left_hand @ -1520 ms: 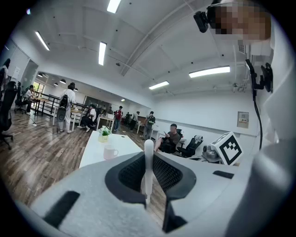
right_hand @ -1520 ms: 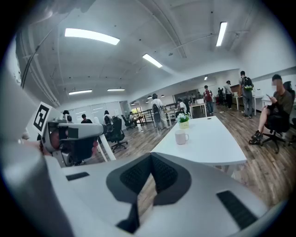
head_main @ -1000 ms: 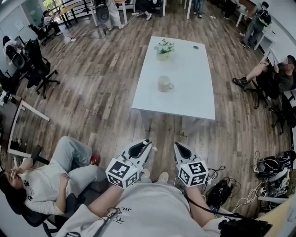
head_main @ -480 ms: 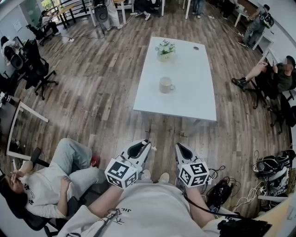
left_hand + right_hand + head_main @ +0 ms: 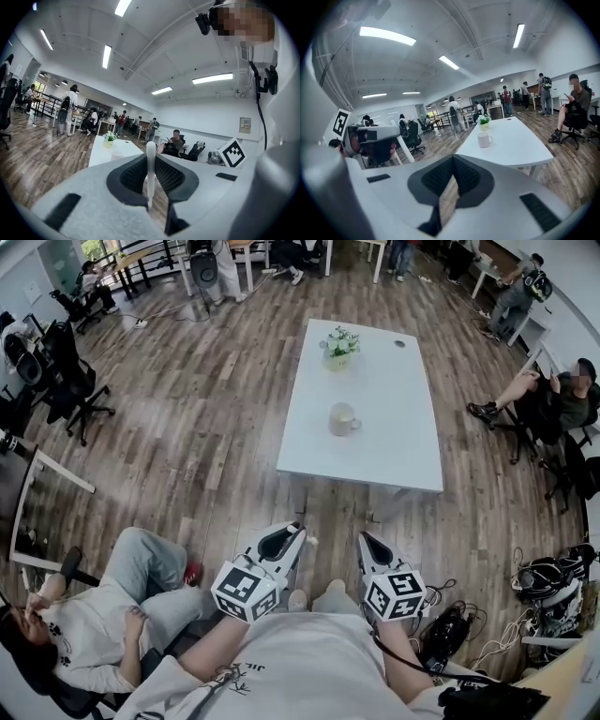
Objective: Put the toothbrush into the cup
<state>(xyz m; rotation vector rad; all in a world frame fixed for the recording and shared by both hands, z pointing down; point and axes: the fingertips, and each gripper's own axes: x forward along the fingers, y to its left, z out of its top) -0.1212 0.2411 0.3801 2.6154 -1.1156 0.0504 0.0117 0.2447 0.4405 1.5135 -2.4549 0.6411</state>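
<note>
Plainly at the carrying stage, nowhere near the drop.

Across the whole room in the head view: brown wood-plank floor (image 5: 206,427). Well ahead of both tongs, a long white rectangular desk (image 5: 394,427). Off to the lower left, a seated person in pale clothes (image 5: 103,606), no part of the job.

Close under the camera, side by side and apart from each other:
- Left grey-and-black tongs (image 5: 281,542) with marker cube, clenched on a slim white plastic toothbrush (image 5: 150,161). Handle standing in the slit between the ribbed black pads, rounded end showing above them; bristle end not to be made out.
- Right grey-and-black tongs (image 5: 373,547), pinched together at the tips with nothing between. Only floor visible through the slit lower down.

On the desk, towards the far end, a small pot of white flowers and green leaves (image 5: 339,341). Nearer the middle, well apart from the pot, a cream ceramic cup with a handle (image 5: 342,418). Upright, mouth open and, as far as can be told at this range, empty.

Done so far, judging by the grip: toothbrush picked up and secured.

Left to do:
- close the gap to the desk
- bring the left tongs over the cup
- tip the brush down into its mouth
- loosen the grip

No use for the right tongs apparent yet, except perhaps to steady the cup.
</note>
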